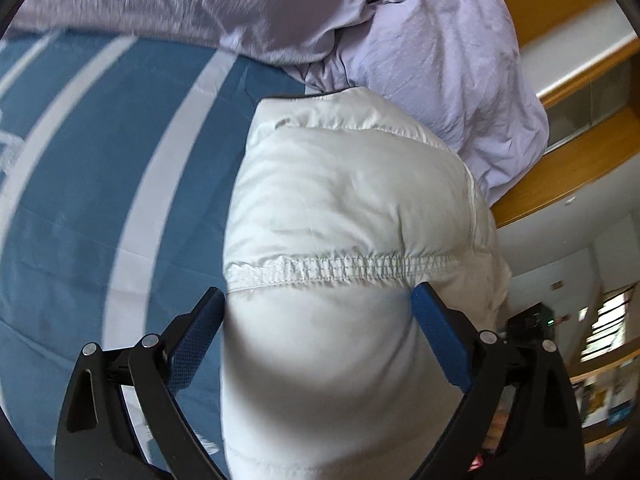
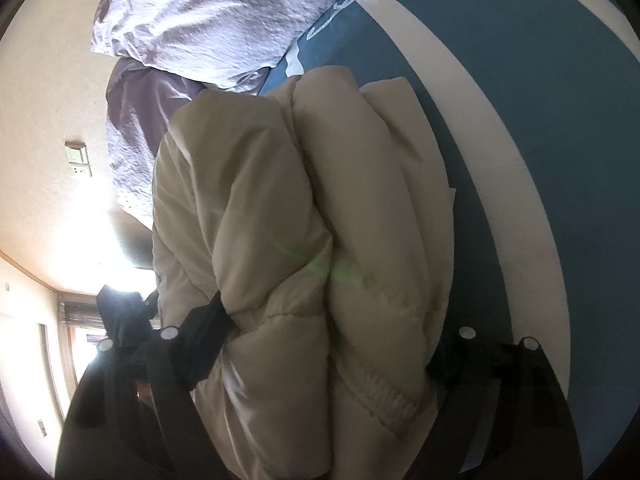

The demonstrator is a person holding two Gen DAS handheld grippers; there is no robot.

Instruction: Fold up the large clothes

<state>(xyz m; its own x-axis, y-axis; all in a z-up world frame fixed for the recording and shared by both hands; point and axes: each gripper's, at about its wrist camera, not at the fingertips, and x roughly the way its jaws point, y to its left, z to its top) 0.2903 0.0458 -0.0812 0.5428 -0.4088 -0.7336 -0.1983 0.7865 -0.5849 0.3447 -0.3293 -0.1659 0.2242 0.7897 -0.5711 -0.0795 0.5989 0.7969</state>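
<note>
Up close, the left gripper (image 1: pixel 320 300) has its fingers (image 1: pixel 436 320) pressed into both sides of a puffy white jacket (image 1: pixel 344 200), gripping it wide. The right gripper (image 2: pixel 324 336) likewise squeezes the bunched jacket (image 2: pixel 280 240) between its fingers (image 2: pixel 208 324). Beneath lies the bed (image 1: pixel 100 152), blue with white stripes. Farther off, a lilac duvet (image 1: pixel 420 40) sits crumpled.
</note>
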